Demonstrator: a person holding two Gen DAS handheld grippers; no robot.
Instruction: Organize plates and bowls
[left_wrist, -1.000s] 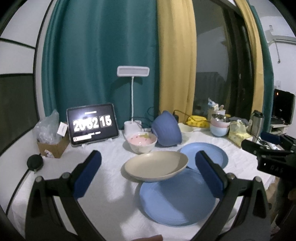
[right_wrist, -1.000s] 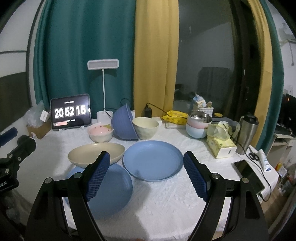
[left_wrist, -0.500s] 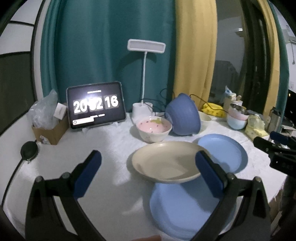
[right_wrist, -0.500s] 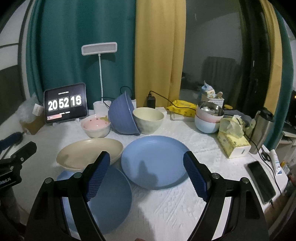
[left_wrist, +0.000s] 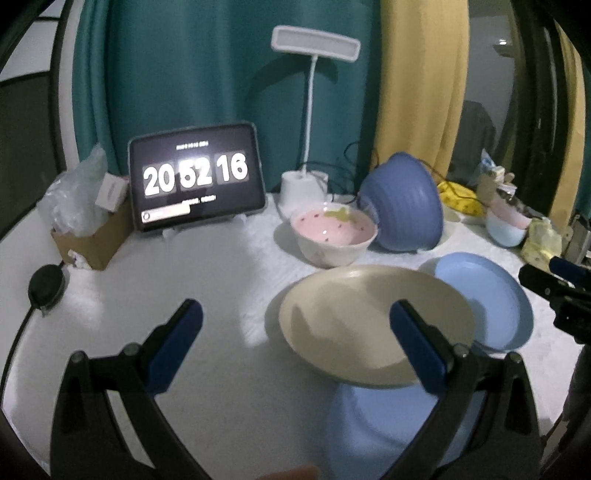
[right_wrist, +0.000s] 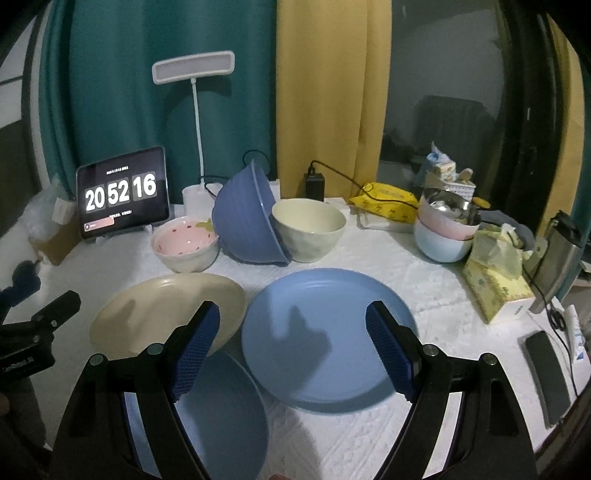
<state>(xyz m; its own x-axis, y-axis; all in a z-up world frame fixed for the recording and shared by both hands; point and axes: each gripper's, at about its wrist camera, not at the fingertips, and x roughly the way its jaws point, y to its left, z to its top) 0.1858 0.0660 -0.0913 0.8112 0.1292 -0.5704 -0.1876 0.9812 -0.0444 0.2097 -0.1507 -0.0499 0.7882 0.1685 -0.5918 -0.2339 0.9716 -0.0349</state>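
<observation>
A cream plate (left_wrist: 373, 321) (right_wrist: 166, 314) lies partly over a near blue plate (left_wrist: 399, 428) (right_wrist: 218, 410). A second blue plate (left_wrist: 487, 295) (right_wrist: 325, 336) lies to its right. Behind stand a pink-lined bowl (left_wrist: 334, 232) (right_wrist: 184, 242), a blue bowl (left_wrist: 404, 210) (right_wrist: 247, 218) tipped on its side, and a cream bowl (right_wrist: 308, 227). My left gripper (left_wrist: 295, 343) is open above the cloth, its right finger over the cream plate. Open too, my right gripper (right_wrist: 293, 347) hovers over the second blue plate. Neither holds anything.
At the back stand a tablet clock (left_wrist: 195, 175), a white desk lamp (left_wrist: 314, 110) and a cardboard box (left_wrist: 88, 236). Stacked bowls (right_wrist: 447, 229), a tissue pack (right_wrist: 491, 280), a steel flask (right_wrist: 557, 254) and a phone (right_wrist: 546, 373) crowd the right. Curtains hang behind.
Both grippers have moved forward and lower toward the plates, which now look larger. The left view has swung left. The dishes have not moved.
</observation>
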